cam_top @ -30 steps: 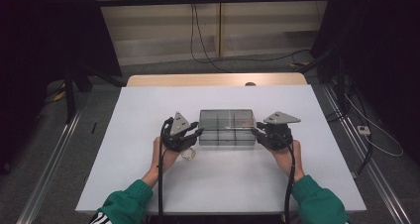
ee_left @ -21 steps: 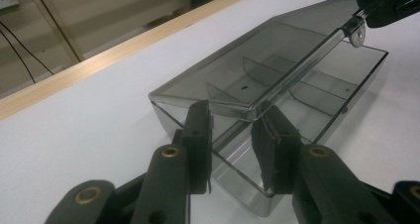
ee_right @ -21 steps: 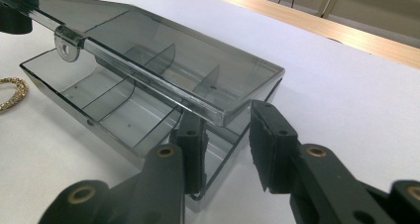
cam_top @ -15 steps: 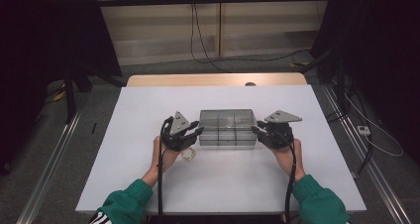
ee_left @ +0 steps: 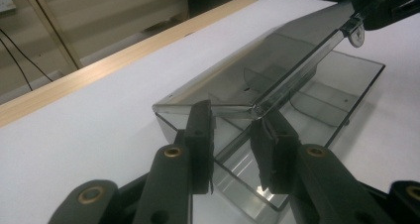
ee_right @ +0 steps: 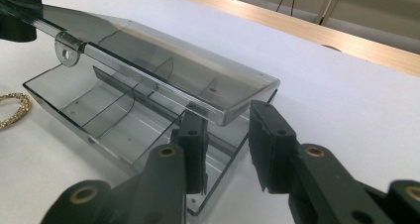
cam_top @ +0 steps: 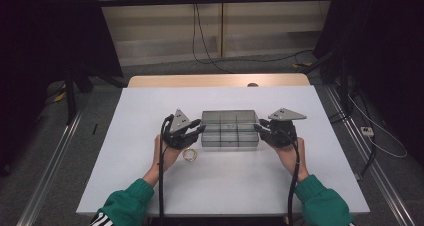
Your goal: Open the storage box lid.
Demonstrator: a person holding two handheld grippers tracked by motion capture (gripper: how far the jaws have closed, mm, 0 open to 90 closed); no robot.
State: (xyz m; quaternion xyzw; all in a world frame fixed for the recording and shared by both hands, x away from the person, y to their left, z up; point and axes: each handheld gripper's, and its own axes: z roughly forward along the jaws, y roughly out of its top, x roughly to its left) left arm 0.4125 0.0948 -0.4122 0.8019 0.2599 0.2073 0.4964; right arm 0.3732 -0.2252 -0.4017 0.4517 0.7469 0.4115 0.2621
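A white counter (cam_top: 150,186) with a wooden far edge stands over grey floor, dark curtains on both sides. At its middle sits a smoky clear box (cam_top: 230,134); the left claw (cam_top: 200,130) and right claw (cam_top: 258,129) each grip an end of its half-raised lid (ee_left: 257,70). A gold bracelet (cam_top: 190,154) lies partly hidden by the left claw.

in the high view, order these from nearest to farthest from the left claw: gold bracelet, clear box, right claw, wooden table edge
From the left claw:
1. Clear box, touching, just to its right.
2. Gold bracelet, on the table near the person's hand.
3. Right claw, at the box's other end.
4. Wooden table edge, along the far side.
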